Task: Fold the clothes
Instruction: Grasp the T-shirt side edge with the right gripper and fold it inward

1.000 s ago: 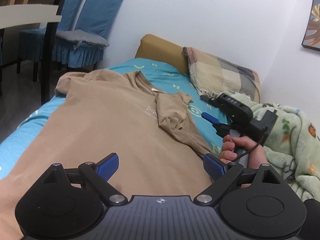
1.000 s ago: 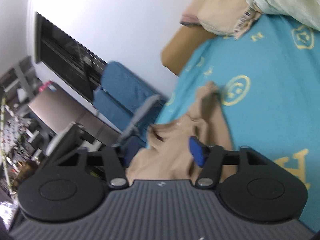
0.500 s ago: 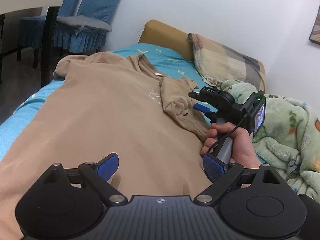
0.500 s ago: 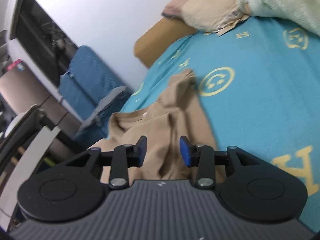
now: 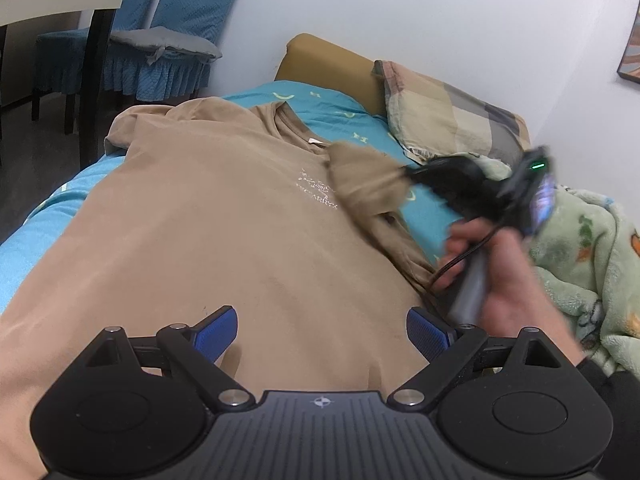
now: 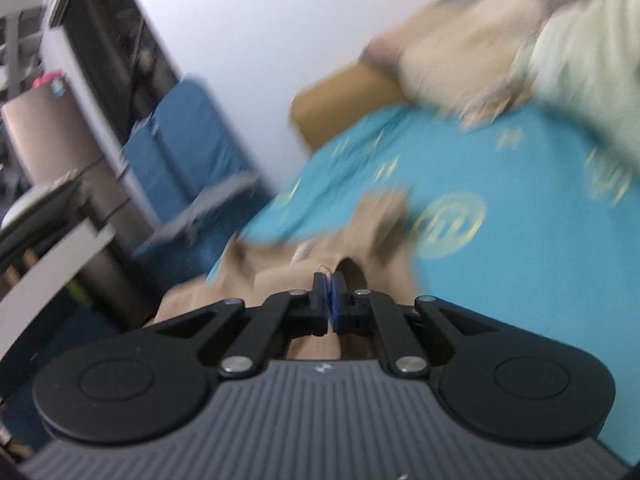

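A tan T-shirt (image 5: pixel 224 232) lies flat on the bed (image 5: pixel 36 236), its long axis running near to far, collar at the far end toward the pillow (image 5: pixel 448 120). The right gripper (image 6: pixel 329 300) has its fingers pinched together on the shirt's right sleeve (image 5: pixel 364 184). The left gripper (image 5: pixel 322 330) hovers over the near hem, fingers spread wide, gripping nothing.

T-shirt (image 5: pixel 224 216) lies on the bed (image 5: pixel 28 236), pillow (image 5: pixel 448 116) behind, blanket (image 5: pixel 588 256) right

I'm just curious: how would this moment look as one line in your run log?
task: fold clothes | left gripper: open over tan T-shirt | right gripper: shut on sleeve | surface: bed
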The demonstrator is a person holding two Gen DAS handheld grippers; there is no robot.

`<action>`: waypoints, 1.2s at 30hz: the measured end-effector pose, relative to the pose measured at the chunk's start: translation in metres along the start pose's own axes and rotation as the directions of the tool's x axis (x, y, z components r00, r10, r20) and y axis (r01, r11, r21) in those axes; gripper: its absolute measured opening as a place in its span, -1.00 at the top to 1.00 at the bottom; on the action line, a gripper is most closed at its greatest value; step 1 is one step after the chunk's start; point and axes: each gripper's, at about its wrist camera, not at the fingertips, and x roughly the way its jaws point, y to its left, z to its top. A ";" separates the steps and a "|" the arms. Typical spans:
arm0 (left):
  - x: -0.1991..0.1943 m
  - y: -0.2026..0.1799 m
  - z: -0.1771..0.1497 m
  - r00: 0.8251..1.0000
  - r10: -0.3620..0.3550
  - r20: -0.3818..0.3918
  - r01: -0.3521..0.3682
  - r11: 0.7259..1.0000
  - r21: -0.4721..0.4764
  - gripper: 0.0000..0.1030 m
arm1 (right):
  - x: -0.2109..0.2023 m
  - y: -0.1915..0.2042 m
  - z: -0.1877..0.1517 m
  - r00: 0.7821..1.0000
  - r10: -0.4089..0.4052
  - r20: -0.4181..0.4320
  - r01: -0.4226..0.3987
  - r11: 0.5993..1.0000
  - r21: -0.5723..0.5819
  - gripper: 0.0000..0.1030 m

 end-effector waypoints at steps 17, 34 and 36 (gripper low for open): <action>0.001 -0.008 -0.003 1.000 -0.005 -0.021 0.006 0.999 0.035 -0.82 | -0.064 -0.119 0.065 0.928 -0.359 0.095 0.339 0.924 0.178 -0.34; -0.022 -0.004 -0.001 1.000 0.008 0.010 -0.008 1.000 0.003 -0.83 | -0.088 -0.138 -0.048 0.971 -0.202 -0.127 0.236 0.733 0.638 -0.67; -0.020 -0.004 0.000 1.000 0.008 0.005 -0.008 1.000 -0.002 -0.84 | -0.080 -0.134 -0.052 0.969 -0.224 -0.108 0.243 0.767 0.594 -0.68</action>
